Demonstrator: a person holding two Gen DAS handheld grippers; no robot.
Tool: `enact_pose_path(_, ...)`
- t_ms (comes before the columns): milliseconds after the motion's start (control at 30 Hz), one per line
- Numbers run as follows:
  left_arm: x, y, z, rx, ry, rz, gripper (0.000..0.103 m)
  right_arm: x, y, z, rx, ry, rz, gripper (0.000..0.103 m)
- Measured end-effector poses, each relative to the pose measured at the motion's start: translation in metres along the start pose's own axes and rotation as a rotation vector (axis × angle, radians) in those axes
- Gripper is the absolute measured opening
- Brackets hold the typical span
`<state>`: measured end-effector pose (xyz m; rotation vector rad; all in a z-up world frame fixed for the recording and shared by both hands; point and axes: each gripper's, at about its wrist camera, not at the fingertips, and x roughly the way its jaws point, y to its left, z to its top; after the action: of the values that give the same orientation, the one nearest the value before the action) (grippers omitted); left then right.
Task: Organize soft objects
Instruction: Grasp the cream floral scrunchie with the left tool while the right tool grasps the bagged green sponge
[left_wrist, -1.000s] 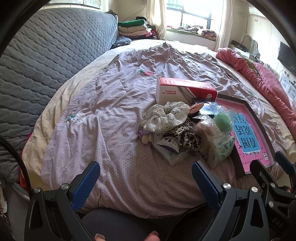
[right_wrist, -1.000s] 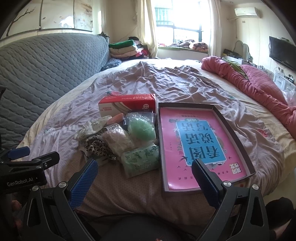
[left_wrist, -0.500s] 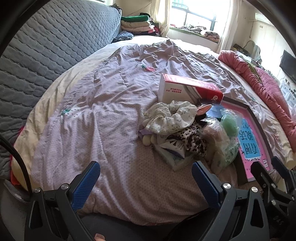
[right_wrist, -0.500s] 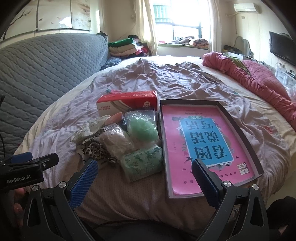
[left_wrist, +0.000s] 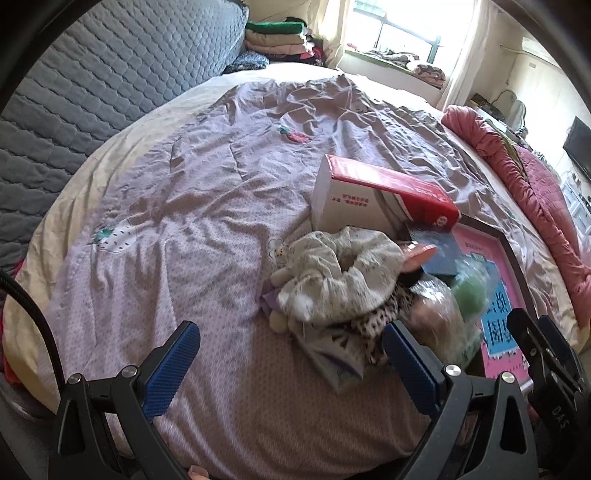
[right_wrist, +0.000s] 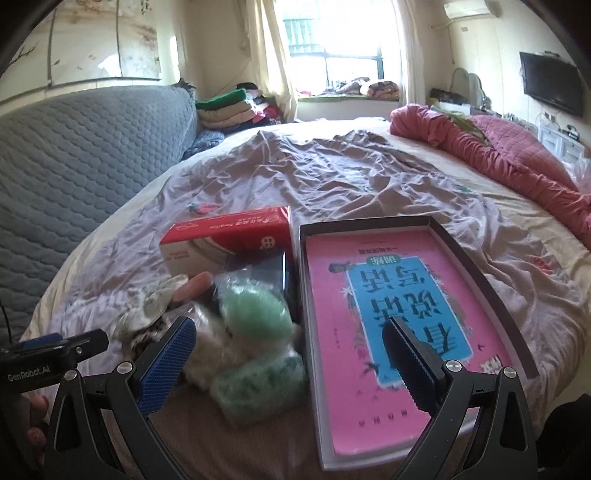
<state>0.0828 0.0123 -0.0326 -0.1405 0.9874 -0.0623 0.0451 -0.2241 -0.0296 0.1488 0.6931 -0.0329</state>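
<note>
A pile of soft things lies on the purple bedspread: a pale floral scrunchie (left_wrist: 340, 273) on top, leopard-print cloth (left_wrist: 376, 325), a bagged green puff (right_wrist: 255, 314) and a green patterned bundle (right_wrist: 258, 387). A shallow box with a pink and blue printed sheet (right_wrist: 402, 295) lies right of the pile. My left gripper (left_wrist: 291, 365) is open and empty, just before the pile's near left side. My right gripper (right_wrist: 288, 365) is open and empty, over the green bundle and the box's near left edge.
A red and white carton (right_wrist: 229, 240) stands behind the pile. A grey quilted headboard (left_wrist: 92, 92) runs along the left. A rolled pink quilt (right_wrist: 498, 158) lies at the far right. Folded clothes (right_wrist: 232, 110) are stacked at the back.
Both grippers have moved forward toward the pile and the box, which now look larger and closer. Both stay open. Nothing on the bed has moved.
</note>
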Motion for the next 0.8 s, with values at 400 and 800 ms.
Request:
enact_pose_path(400, 0.034, -0.013, 0.035, 0.014, 0.061, -0.011, 0.100, 0.039, 0.004, 0.005, -0.023, 0.063, 0.031, 0.101)
enact_pose_path(800, 0.064, -0.018, 0.032, 0.053, 0.100, -0.022, 0.090, 0.063, 0.010, 0.003, -0.023, 0.091, 0.039, 0.101)
